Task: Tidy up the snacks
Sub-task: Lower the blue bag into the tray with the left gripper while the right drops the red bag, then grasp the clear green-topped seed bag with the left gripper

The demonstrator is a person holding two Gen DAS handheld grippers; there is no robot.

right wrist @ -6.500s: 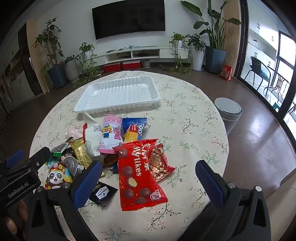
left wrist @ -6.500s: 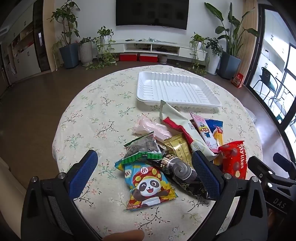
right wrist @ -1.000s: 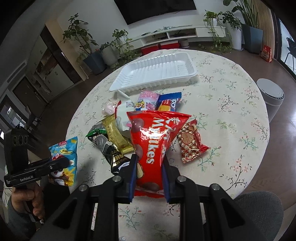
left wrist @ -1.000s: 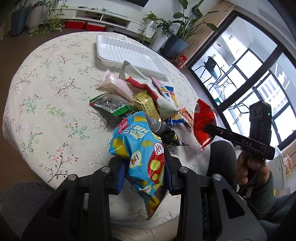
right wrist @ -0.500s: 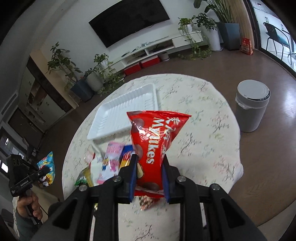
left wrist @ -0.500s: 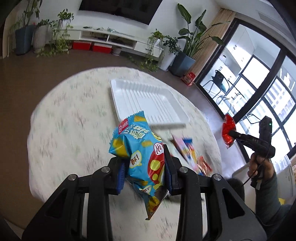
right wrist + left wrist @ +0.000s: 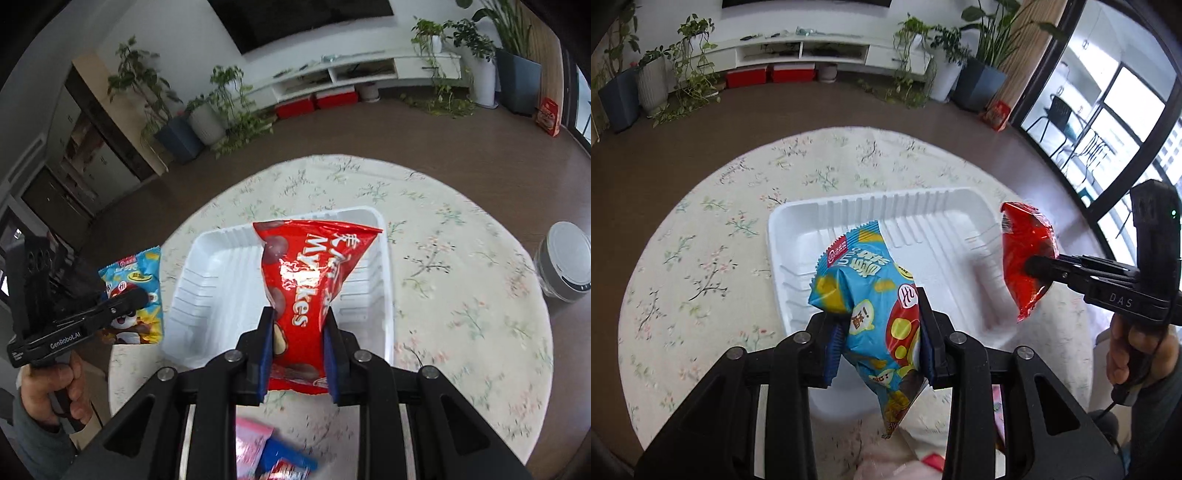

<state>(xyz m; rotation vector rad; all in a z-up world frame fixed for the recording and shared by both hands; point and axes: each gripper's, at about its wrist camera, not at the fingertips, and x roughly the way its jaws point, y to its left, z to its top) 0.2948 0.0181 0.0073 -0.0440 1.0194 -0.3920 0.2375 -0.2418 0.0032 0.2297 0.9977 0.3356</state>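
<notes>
My left gripper (image 7: pixel 877 325) is shut on a blue panda snack bag (image 7: pixel 871 295), held in the air over the near left part of the white tray (image 7: pixel 798 229). The right gripper (image 7: pixel 300 332) is shut on a red Mylikes bag (image 7: pixel 314 273), hanging above the tray's (image 7: pixel 207 258) right half. Each view shows the other tool: the right gripper (image 7: pixel 1030 264) with the red bag (image 7: pixel 1027 254) at the tray's right edge, and the left gripper (image 7: pixel 138 295) with the blue bag (image 7: pixel 136 295) beside the tray's left edge. The tray looks bare inside.
The tray lies on a round table with a floral cloth (image 7: pixel 701 258). Pink and blue snack packets (image 7: pixel 273 450) lie blurred at the near edge. A grey bin (image 7: pixel 563 266) stands on the floor to the right. A hand (image 7: pixel 55 391) holds the left tool.
Both grippers have swept forward from over the snack pile to above the tray, still gripping their bags. The pile has dropped to the bottom edge of both views.
</notes>
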